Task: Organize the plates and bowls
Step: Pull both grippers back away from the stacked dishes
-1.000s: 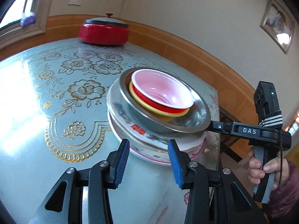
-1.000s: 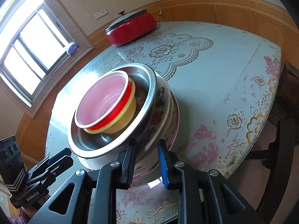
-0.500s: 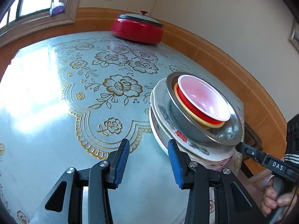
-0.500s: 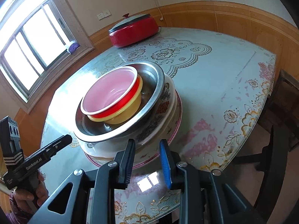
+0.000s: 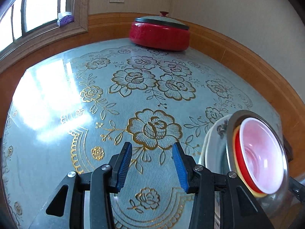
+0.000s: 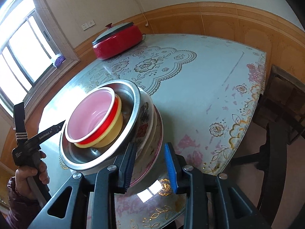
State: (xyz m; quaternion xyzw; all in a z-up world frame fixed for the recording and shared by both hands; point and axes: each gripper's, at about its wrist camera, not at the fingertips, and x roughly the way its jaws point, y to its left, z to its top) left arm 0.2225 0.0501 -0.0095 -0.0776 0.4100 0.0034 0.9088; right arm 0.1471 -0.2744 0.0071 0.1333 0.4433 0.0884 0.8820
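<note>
Glass-topped floral table (image 5: 133, 87) is seen below wood-panelled walls (image 6: 238, 24), dish stack (image 6: 144, 133) now shifted right of released left gripper (image 5: 152, 168), right gripper (image 6: 150, 168) widened.

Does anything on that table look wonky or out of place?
Yes: the dish stack sits near the table's edge, not centred. The pink bowl and yellow bowl sit off-centre in the steel basin. Nothing spilled or broken.

Left wrist view low over table (image 5: 57, 114), right wrist view nearer, both sharing bowl stack (image 6: 106, 126)
</note>
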